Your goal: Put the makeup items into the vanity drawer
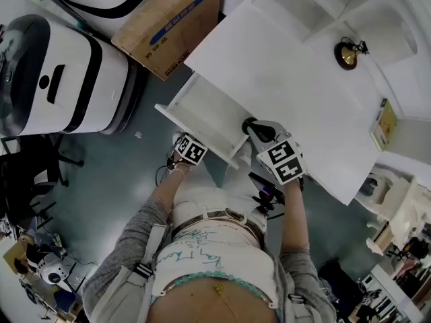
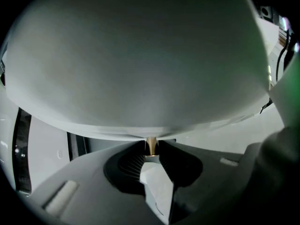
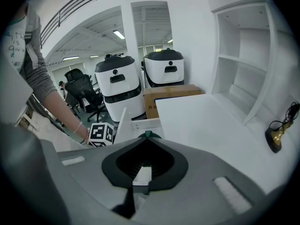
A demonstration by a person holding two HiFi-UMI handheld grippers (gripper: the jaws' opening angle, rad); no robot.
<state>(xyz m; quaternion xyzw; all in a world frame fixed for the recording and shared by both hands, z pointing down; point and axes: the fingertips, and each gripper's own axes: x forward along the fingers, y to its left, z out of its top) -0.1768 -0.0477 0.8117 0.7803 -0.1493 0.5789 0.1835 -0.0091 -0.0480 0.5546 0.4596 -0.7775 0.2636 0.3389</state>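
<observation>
Now the left gripper (image 2: 151,156) has its jaws clamped on the brass knob (image 2: 151,146), likely steadying the drawer (image 1: 202,110) open beside the bench (image 1: 289,79). The right gripper (image 3: 146,138) hangs above, jaws pinched tight on a small green item (image 3: 146,134), seemingly to drop it in.

white vanity top (image 1: 289,79) — a small black-and-gold object (image 1: 347,54) sits on it

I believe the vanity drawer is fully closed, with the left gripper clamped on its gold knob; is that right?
Not quite: the drawer is pulled open, as the head view shows. The left gripper is indeed clamped on its gold knob.
</observation>
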